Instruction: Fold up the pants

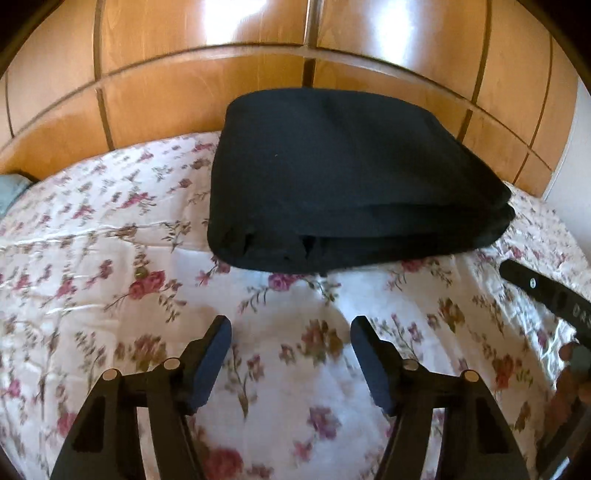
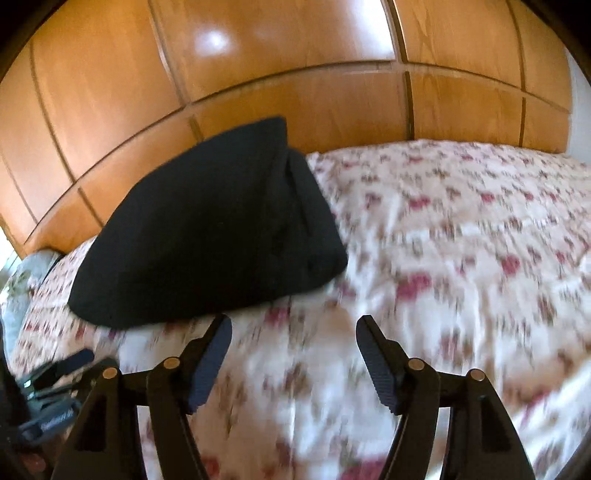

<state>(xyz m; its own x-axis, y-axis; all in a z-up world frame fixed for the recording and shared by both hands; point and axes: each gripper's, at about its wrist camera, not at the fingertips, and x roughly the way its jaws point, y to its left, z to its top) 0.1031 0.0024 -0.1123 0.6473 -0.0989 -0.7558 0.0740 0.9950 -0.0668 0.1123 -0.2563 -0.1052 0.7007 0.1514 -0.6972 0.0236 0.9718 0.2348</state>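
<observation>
The pants (image 1: 343,184) lie folded on the bed (image 1: 92,258) at twelve o'clock. Left gripper (image 1: 291,328) and right gripper (image 2: 293,328) are spread, empty. Folding looks finished; next, withdraw.

you see bright glare on the shiny wood wall (image 1: 207,33); your right view's flowery bed cover (image 2: 461,240) is blurry, edges curve.
</observation>
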